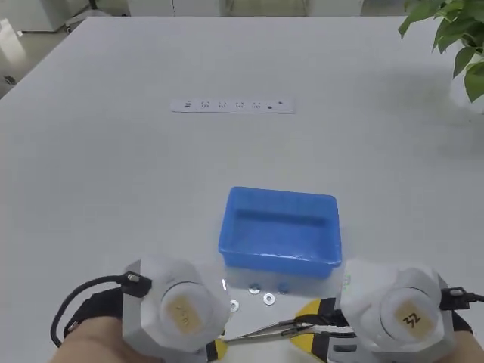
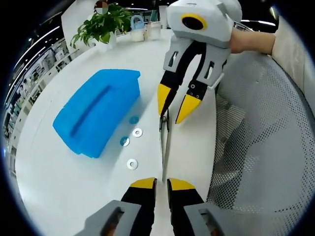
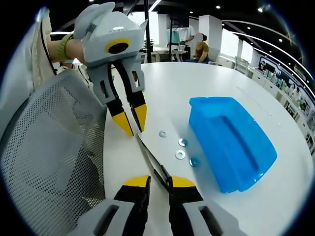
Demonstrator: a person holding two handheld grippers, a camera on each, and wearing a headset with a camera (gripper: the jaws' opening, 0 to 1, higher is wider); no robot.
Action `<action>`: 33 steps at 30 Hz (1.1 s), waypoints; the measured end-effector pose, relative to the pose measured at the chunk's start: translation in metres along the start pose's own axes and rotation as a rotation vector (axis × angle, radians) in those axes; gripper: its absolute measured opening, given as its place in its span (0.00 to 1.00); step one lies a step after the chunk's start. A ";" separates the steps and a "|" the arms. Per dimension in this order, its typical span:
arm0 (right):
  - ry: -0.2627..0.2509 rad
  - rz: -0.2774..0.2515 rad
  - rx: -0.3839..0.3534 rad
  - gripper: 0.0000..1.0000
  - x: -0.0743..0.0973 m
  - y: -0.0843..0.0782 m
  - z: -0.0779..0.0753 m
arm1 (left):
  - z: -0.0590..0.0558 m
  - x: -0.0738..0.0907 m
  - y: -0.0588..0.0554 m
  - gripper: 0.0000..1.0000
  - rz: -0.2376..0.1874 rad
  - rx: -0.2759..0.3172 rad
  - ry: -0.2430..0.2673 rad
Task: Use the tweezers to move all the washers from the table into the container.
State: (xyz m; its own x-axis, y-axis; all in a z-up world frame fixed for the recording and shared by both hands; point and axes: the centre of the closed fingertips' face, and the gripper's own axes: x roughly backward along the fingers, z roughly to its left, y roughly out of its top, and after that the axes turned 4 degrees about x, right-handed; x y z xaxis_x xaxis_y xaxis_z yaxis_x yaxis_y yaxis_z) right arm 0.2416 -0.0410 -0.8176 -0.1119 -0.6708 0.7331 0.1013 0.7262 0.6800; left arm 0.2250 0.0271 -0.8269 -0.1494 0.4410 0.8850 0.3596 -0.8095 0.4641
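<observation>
Yellow-tipped and facing one another low over the white desk (image 1: 113,174), bracketing the thin silver metal tweezers (image 1: 265,331) end to end with the left claw (image 2: 161,184) and the right claw (image 3: 159,183). Straddling the wider, forked end with the right claw, with jaws a little apart, looking released rather than clamped. Meeting the pointed end with the left claw, with jaws drawn nearly together around a narrow slit; not managing to tell whether pinching the tip or merely steadying it. Probably working from both ends like this to seat the tool squarely in one claw before any picking.

Leaving the four small flat round washers (image 1: 268,299) loose on the desk, just beyond the tweezers and just in front of the shallow rectangular blue plastic container (image 1: 276,259), with none inside yet, going by the bare blue floor. Having that cluster so close to the near wall, presumably allowing short carries over the rim.

Noting, further off and well clear, a white printed strip (image 1: 232,106) in mid-desk and a leafy green potted plant (image 1: 454,38) at the far right corner. Finding nothing between washers and container; minding instead the near wall itself, needing clearing on each carry, and the white mesh (image 2: 256,147) crowding the desk's edge beside both claws.
</observation>
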 end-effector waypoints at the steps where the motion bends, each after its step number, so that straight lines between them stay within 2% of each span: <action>1: -0.002 0.001 -0.002 0.12 0.000 0.000 0.000 | 0.000 -0.001 -0.001 0.05 0.008 -0.012 0.005; 4: -0.007 0.002 -0.002 0.12 0.001 0.000 -0.001 | 0.002 -0.003 0.001 0.00 0.001 -0.029 0.017; 6: -0.009 0.002 -0.004 0.12 0.001 0.000 -0.002 | 0.005 -0.003 0.003 0.00 -0.001 -0.071 0.034; 8: -0.012 0.002 -0.004 0.12 0.001 0.000 -0.002 | 0.004 -0.003 0.002 0.00 0.007 -0.079 0.028; 10: -0.012 0.001 -0.002 0.13 0.000 0.000 -0.003 | 0.004 -0.002 0.003 0.00 0.005 -0.115 0.032; 11: -0.012 0.001 0.001 0.13 0.000 0.000 -0.003 | 0.005 0.000 0.005 0.00 0.001 -0.145 0.041; 15: -0.008 0.000 0.013 0.14 0.000 0.002 -0.002 | 0.006 0.010 0.012 0.00 -0.004 -0.190 0.063; 18: 0.000 -0.002 0.036 0.15 0.000 0.003 -0.001 | 0.003 0.021 0.023 0.00 -0.029 -0.222 0.066; 21: 0.003 -0.004 0.063 0.15 0.000 0.005 0.001 | -0.003 0.035 0.041 0.00 -0.083 -0.302 0.071; 23: 0.000 -0.005 0.072 0.15 0.000 0.006 0.002 | -0.007 0.042 0.049 0.00 -0.104 -0.299 0.066; 27: -0.008 -0.012 0.074 0.13 0.002 0.007 -0.001 | -0.012 0.050 0.066 0.00 -0.136 -0.335 0.059; 33: -0.015 -0.019 0.075 0.07 0.005 0.007 -0.005 | -0.017 0.054 0.081 0.00 -0.161 -0.358 0.055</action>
State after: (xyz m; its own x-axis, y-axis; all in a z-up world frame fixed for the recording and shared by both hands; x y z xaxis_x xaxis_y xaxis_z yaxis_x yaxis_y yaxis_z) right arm 0.2464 -0.0403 -0.8087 -0.1279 -0.6824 0.7197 0.0252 0.7232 0.6902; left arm 0.2309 -0.0210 -0.7407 -0.2302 0.5601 0.7958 -0.0154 -0.8198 0.5725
